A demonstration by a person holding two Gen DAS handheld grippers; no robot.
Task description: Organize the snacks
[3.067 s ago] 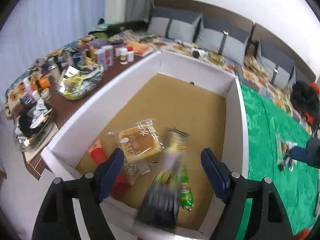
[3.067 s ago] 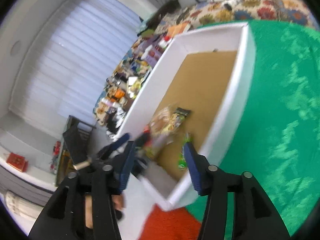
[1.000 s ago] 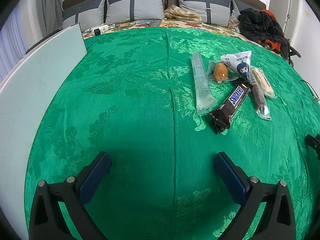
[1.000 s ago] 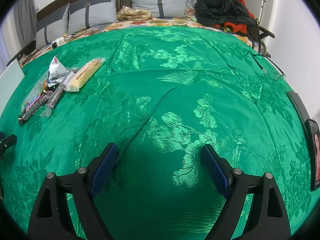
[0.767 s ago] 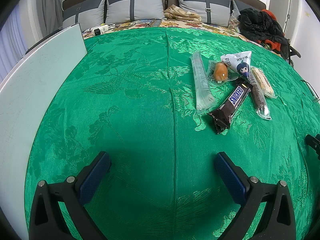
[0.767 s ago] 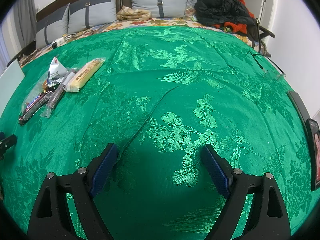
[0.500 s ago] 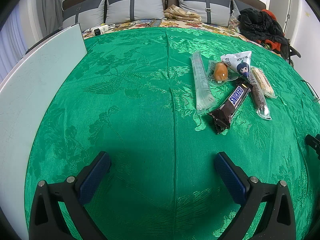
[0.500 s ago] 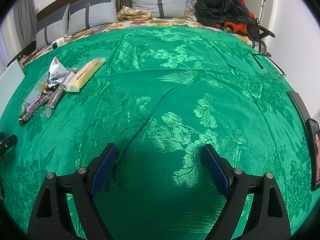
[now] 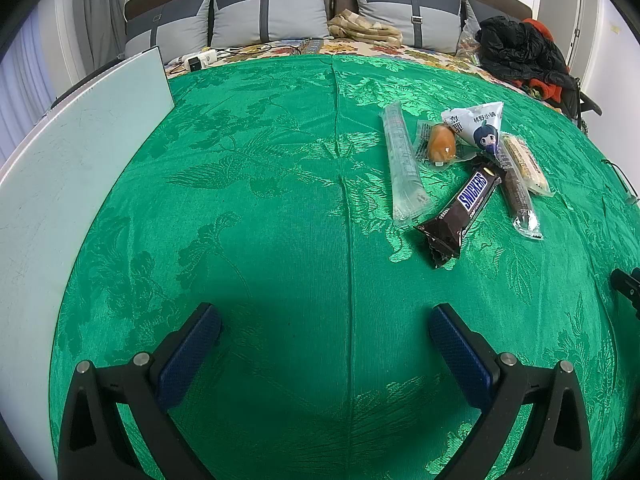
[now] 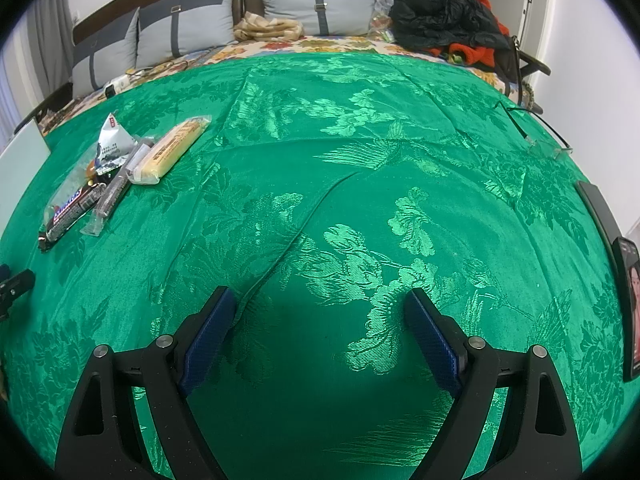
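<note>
green patterned cloth covers the whole surface in front of you, with grey cushions lined along the far wall and a heap of black and red clothing at about 1 o'clock in the left wrist view. a white box wall runs up the 9 to 10 o'clock side of that view.

your left gripper sits low over bare cloth with its jaws spread wide and nothing between them. the snacks lie together at about 1 o'clock from it, well apart from the fingertips: a long clear packet on the near left, an orange bun in a clear wrapper just beside it, a white triangular pouch behind the bun, a snickers bar lying diagonally nearest to you, a thin dark stick packet to its right, and a pale wafer bar furthest right. several of them touch or overlap.

your right gripper also has its jaws spread, empty, over bare cloth. from this side the same snacks lie at about 10 o'clock, well apart from it. a dark phone lies at the 3 o'clock edge.
</note>
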